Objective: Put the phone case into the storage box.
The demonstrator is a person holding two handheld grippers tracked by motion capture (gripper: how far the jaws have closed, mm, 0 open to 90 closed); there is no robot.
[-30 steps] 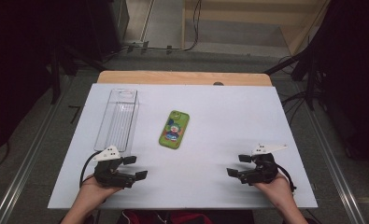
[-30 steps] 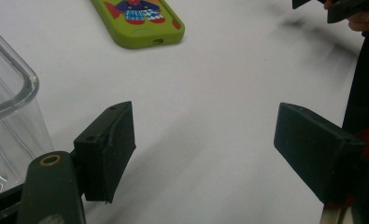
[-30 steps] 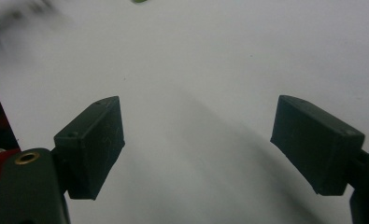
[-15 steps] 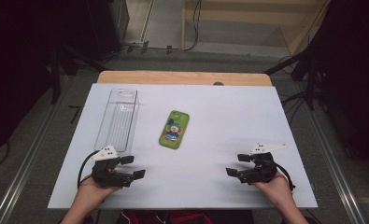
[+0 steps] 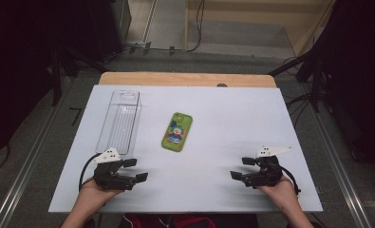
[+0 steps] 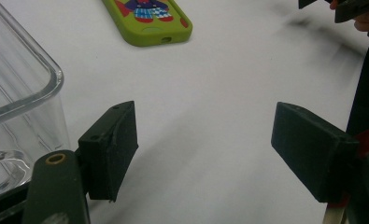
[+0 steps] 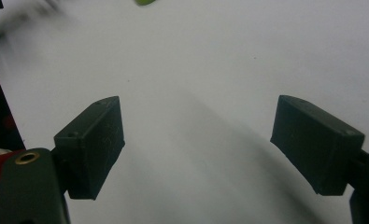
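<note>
A green phone (image 5: 177, 131) with a cartoon figure on its case lies flat near the middle of the white table (image 5: 232, 118); its near end appears in the left gripper view (image 6: 147, 21). A clear plastic box (image 5: 120, 121) stands left of it, its rim close to my left jaw (image 6: 18, 93). My left gripper (image 5: 135, 169) rests low at the front left, open, nothing between its jaws (image 6: 205, 149). At the front right my right gripper (image 5: 242, 168) is open too, over bare table (image 7: 196, 149).
A wooden strip (image 5: 185, 79) borders the table's far edge. Metal rails (image 5: 28, 161) run along both sides on the floor. The other hand's gripper (image 6: 345, 7) shows far off in the left gripper view.
Both hands have shifted slightly on the table's front edge; the left gripper has drifted a little left. The phone and box have not moved.
</note>
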